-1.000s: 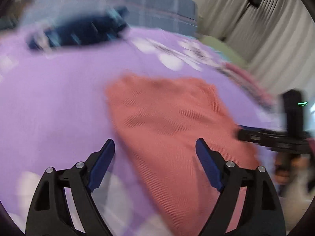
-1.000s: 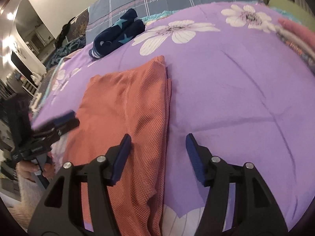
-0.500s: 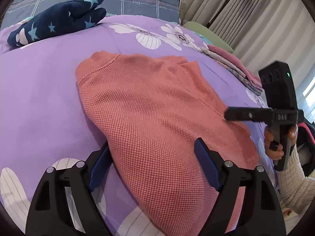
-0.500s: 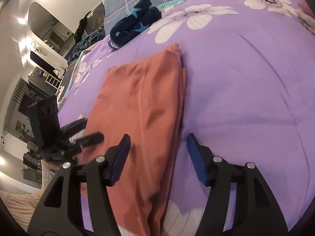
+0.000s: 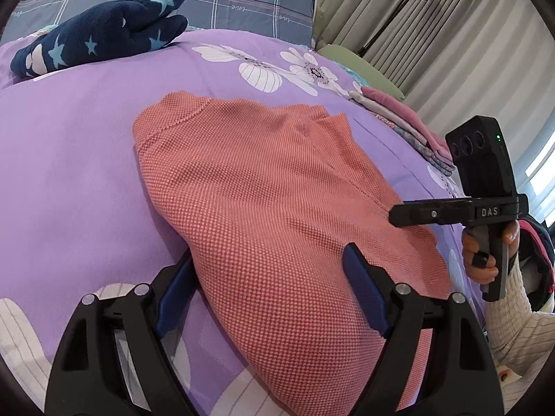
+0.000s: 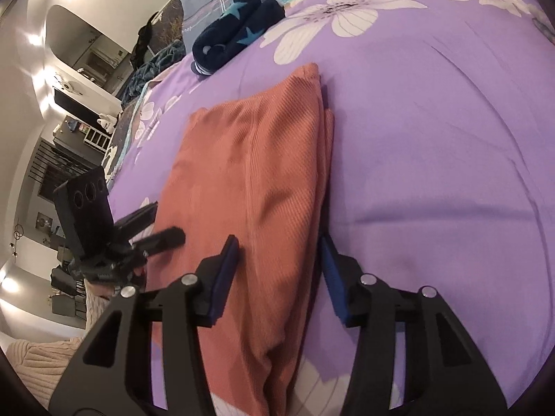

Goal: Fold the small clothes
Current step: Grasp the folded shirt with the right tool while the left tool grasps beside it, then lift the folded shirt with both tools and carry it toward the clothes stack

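Navy star garment (image 5: pixel 100 40): upper left of the left wrist view, bunched and lying on the purple floral bedspread (image 5: pixel 69 173), well apart from the work; it looks unfolded, so it is probably still to do.
Left gripper (image 5: pixel 270 294): bottom centre of its own view, jaws spread wide, straddling the near left edge of the knit; the left pad is partly hidden under the cloth edge and nothing is pinched.
Salmon knit garment (image 5: pixel 263 208): centre of both views, lying flat on the bedspread as a long strip with layered edges on its right side, so a lengthwise fold looks done.
Right gripper (image 6: pixel 277 277): bottom centre of its own view, jaws closing with the garment's right-hand layered edge between them; the pads do not yet look pressed on it.
Folded stack (image 5: pixel 409 128): right of the left wrist view, pink and patterned pieces piled, seemingly finished.
Remaining: grasp both near corners, fold the strip crosswise, then take the navy piece.
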### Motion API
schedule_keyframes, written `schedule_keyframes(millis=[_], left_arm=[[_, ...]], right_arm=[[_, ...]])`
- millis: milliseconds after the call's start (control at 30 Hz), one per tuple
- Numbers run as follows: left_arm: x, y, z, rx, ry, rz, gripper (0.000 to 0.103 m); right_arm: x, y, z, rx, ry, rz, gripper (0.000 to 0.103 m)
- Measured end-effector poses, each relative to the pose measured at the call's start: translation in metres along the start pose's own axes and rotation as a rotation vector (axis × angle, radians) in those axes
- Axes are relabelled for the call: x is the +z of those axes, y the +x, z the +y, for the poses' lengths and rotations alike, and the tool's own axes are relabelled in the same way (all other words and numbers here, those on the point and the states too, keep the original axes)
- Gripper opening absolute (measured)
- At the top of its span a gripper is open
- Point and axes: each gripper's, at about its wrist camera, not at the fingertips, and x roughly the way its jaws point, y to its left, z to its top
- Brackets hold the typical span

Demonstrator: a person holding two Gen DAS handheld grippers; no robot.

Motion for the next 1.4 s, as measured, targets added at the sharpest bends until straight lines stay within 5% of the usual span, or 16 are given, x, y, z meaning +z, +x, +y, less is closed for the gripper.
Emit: schedule_keyframes(millis=[200, 467, 800, 933, 1133, 1400], left_arm=[[0.001, 0.0, 0.0, 0.001, 0.001, 0.0, 0.082], [0.001, 0.0, 0.002, -0.001, -0.005, -0.006, 0.082], [0.005, -0.008, 0.007, 0.036, -0.049, -0.056, 0.042], [0.01, -0.032, -0.025, 0.095, 0.074, -0.129, 0.032], [0.029, -0.075, -0.092, 0.058, 0.212, -0.248, 0.028], [0.069, -0.079, -0.212, 0.017, 0.449, -0.309, 0.027]], right_arm=[[0.0, 0.001, 0.008, -0.062, -0.01, 0.029, 0.051], [0.031, 0.034, 0.005, 0.001, -0.051, -0.012, 0.06], [0.035, 0.028, 0.011, 0.003, -0.054, -0.119, 0.019], [0.024, -0.008, 0.036, -0.008, -0.092, -0.233, 0.017], [-0.009, -0.096, 0.076, -0.099, -0.206, -0.446, 0.017], [-0.048, -0.214, 0.076, -0.208, -0.205, -0.702, 0.017]])
